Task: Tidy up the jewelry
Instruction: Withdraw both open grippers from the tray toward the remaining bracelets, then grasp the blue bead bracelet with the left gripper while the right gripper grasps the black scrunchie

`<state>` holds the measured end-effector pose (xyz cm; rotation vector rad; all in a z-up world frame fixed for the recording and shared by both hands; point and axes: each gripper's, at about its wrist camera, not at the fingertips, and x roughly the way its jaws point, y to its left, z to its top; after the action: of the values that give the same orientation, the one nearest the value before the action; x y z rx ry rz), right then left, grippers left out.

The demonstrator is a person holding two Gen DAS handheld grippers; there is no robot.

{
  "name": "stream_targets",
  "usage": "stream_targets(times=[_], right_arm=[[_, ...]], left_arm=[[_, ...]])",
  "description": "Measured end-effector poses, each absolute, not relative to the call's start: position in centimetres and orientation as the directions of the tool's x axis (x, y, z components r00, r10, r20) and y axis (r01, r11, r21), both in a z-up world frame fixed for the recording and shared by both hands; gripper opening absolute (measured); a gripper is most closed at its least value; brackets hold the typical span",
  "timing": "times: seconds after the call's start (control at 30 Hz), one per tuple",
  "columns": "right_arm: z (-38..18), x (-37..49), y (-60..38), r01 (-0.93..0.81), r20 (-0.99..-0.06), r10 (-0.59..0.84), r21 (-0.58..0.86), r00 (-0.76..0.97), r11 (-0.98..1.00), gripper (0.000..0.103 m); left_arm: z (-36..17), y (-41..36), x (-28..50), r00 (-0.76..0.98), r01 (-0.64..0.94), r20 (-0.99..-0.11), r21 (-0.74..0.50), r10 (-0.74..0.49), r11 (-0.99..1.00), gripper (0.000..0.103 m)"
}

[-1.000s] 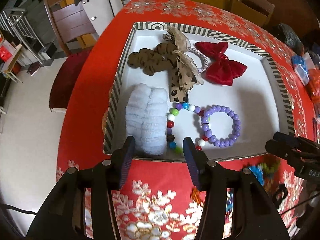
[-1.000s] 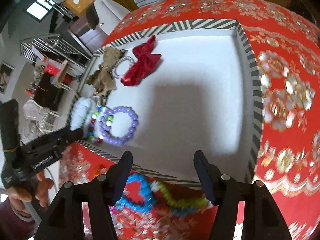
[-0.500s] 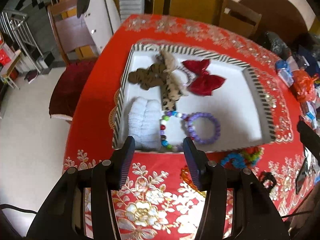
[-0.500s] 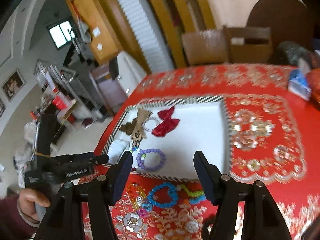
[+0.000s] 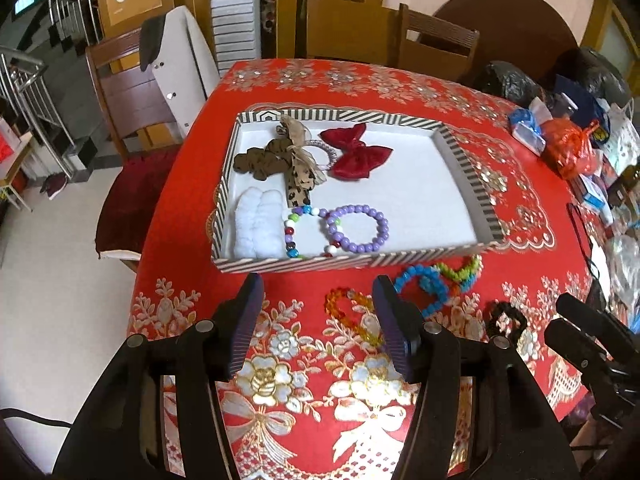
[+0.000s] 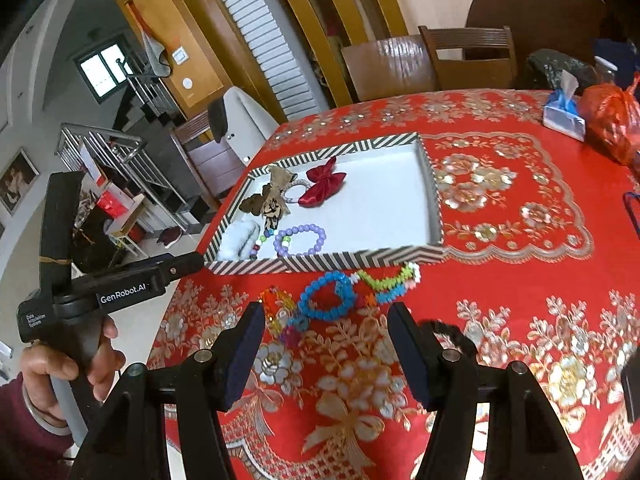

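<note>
A red floral tablecloth [image 5: 304,356] covers the table. Wooden chairs [image 5: 436,50] stand at the far edge, one at the left with a red cushion [image 5: 128,196]. A blue tissue pack [image 6: 563,114] lies just beside an orange bag [image 6: 612,120] at the far right. A metal stair rail [image 6: 116,160] stands beyond.

"GenRobot.AI", perhaps "Data Acquisition System", on left claw [image 6: 192,266]

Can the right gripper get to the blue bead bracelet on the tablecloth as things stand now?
Probably yes. The blue bead bracelet lies on the tablecloth outside the striped tray, just ahead of the right gripper, whose fingers are open and empty. Nothing stands between them, though neighbouring bracelets touch it.
</note>
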<state>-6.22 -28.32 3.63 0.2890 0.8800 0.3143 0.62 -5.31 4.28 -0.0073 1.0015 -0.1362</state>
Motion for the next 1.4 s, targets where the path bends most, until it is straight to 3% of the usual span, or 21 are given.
stream_targets(times=[0.57, 0.97, 1.4], right_arm=[[1.1, -10.6, -29.5, -0.059, -0.771, 0.308, 0.333, 0.557, 0.941, 0.062], [-1.3, -10.9, -32.4, 0.073, -0.819, 0.176, 0.256, 0.546, 0.964, 0.062], [-2.7, -9.3, -33.6, 0.102, -0.841, 0.186, 0.273, 0.508, 0.957, 0.062]], left_arm=[[2.9, -4.6, -2.9, 0.525, 0.129, -0.837, -0.101, -0.154, 0.987, 0.056], [2.0, -5.4, -2.9, 0.486, 0.152, -0.853, -0.13, -0.189, 0.98, 0.056], [1.2, -6.5, -1.9, 0.47, 0.158, -0.866, -0.108, -0.171, 0.981, 0.056]])
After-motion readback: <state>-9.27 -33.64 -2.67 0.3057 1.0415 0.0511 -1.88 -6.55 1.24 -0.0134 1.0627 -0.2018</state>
